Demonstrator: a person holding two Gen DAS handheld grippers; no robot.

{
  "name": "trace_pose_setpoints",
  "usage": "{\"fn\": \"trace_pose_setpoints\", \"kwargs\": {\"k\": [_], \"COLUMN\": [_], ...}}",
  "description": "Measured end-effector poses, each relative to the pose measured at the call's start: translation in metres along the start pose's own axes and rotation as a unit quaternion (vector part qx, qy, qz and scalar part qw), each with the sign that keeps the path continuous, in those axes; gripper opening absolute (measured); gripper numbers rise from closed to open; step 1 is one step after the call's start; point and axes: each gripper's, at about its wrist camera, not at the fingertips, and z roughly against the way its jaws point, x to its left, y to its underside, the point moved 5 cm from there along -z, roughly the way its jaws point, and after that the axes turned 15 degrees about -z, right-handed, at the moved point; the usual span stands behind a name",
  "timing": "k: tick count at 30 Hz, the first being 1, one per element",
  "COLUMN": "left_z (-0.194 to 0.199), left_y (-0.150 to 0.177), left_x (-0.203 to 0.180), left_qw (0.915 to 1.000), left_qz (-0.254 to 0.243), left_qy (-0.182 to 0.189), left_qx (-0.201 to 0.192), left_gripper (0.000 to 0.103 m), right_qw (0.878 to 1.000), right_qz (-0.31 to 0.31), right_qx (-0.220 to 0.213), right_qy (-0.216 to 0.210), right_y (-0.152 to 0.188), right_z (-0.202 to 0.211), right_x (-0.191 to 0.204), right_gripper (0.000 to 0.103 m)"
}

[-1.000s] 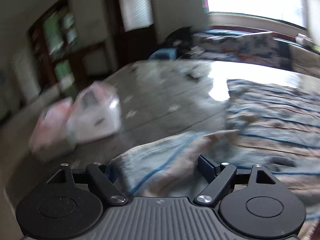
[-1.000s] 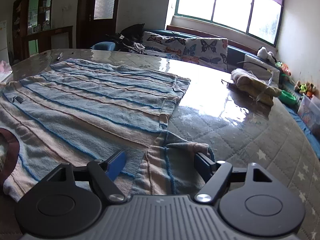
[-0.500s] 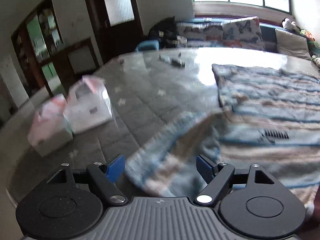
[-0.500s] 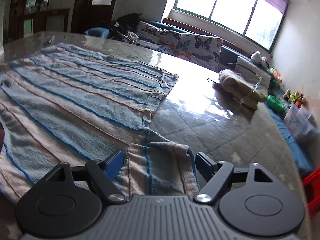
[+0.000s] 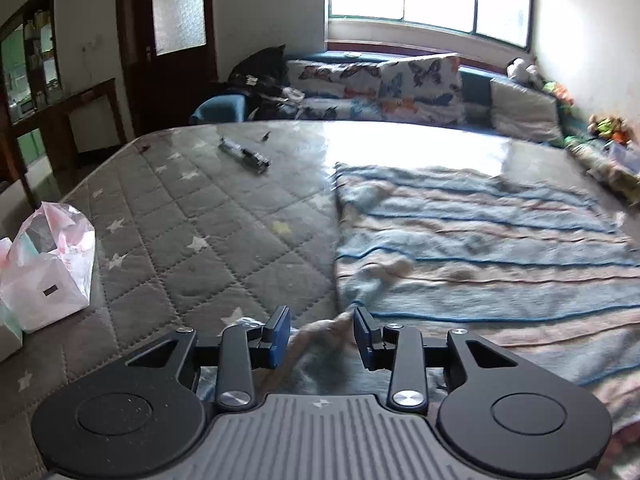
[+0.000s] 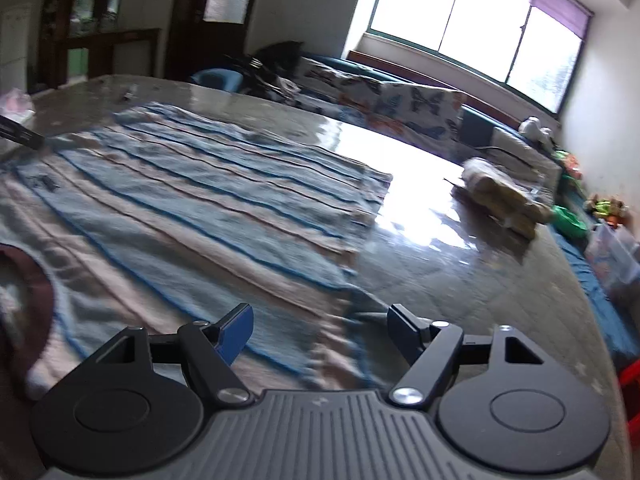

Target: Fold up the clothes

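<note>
Two grippers work one garment, a blue-and-cream striped sweater [image 5: 480, 248] lying flat on the quilted star-pattern table cover [image 5: 192, 216]. Step in hand, as judged: folding the sleeves inward over the body.

Left gripper [image 5: 320, 334]: jaws narrowed around a bunched sleeve end [image 5: 324, 332]; cloth sits between the pads, but a small gap shows on the left side, so full clamping cannot be confirmed. Right gripper [image 6: 320, 326]: jaws wide apart, poised low over the right sleeve [image 6: 344, 344], holding nothing. Beyond it the sweater body runs flat toward the far hem; the dark maroon collar [image 6: 28, 300] shows at the left edge.

Next move, as judged: the left needs a firm pinch, then a carry across the body and a flat release; the right must close on its sleeve first.

Farther off: a white plastic bag [image 5: 52, 276] at the left table edge, a dark elongated object [image 5: 244, 156] near the far edge, butterfly-print cushions [image 5: 400, 88] under the window.

Change from one second ago: the left jaws were spread with the sleeve loose between them; now they have narrowed on it. The right has advanced slightly, jaws unchanged
</note>
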Motion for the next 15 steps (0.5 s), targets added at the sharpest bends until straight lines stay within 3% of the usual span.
{"fn": "trace_pose_setpoints", "kwargs": {"k": [3,9,15], "left_z": [-0.01,0.002,0.033], "left_y": [0.005,0.012,0.021], "left_x": [0.005,0.011,-0.006], "left_qw": [1.0,0.9999,0.9995], "left_qz": [0.003,0.006,-0.023], "left_qy": [-0.006,-0.015,-0.005], "left_qx": [0.005,0.001,-0.023], "left_gripper": [0.044,0.05,0.052], "right_qw": [0.999,0.998,0.998], "right_qz": [-0.017,-0.047,-0.013], "right_qx": [0.011,0.024,0.012], "right_qy": [-0.025,-0.029,-0.061], "right_y": [0.003,0.008,0.012], "right_z": [-0.003,-0.005,0.019], "right_x": [0.001,-0.008,0.01], "right_gripper": [0.076,0.076,0.076]}}
